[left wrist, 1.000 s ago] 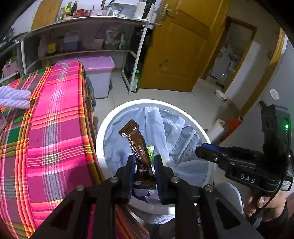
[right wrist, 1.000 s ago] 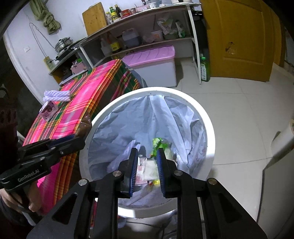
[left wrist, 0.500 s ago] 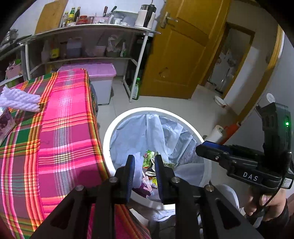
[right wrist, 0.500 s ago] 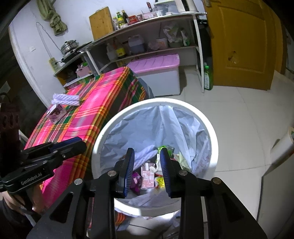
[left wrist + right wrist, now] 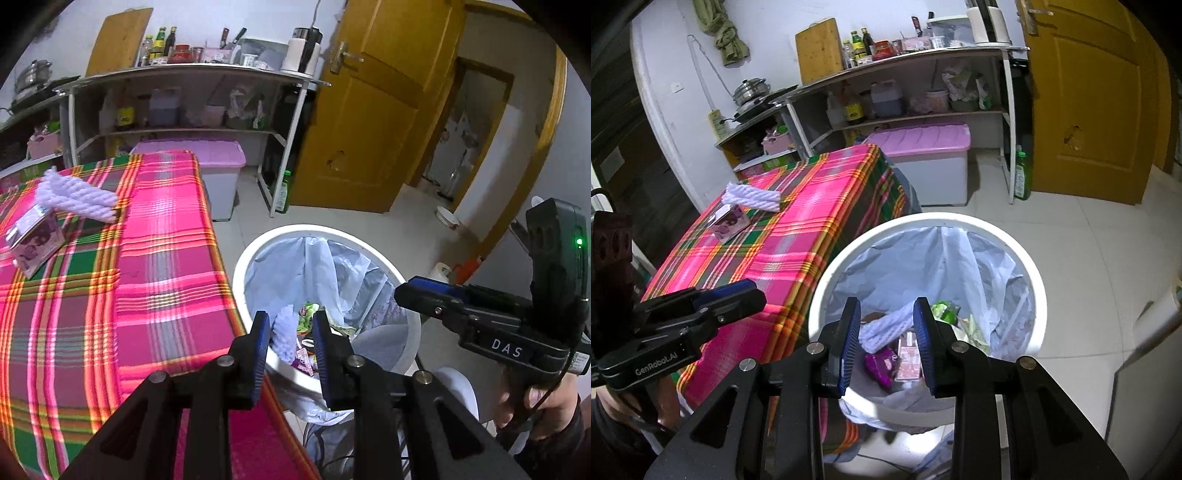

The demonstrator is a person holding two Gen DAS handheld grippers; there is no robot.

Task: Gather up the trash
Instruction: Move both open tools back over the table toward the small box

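Fingers of both grippers stand apart, nothing between them. We see the left gripper (image 5: pixel 290 341) and right gripper (image 5: pixel 886 341) above the round white bin with pale blue liner (image 5: pixel 1038 295), beside the pink plaid tablecloth (image 5: pixel 159 258). Crumpled wrappers (image 5: pixel 882 363) lie inside the bin.

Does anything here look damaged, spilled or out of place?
The yellow wooden door has a chipped hole in its lower panel. Nothing is spilled: the trash lies inside the white round bin with its blue plastic liner.
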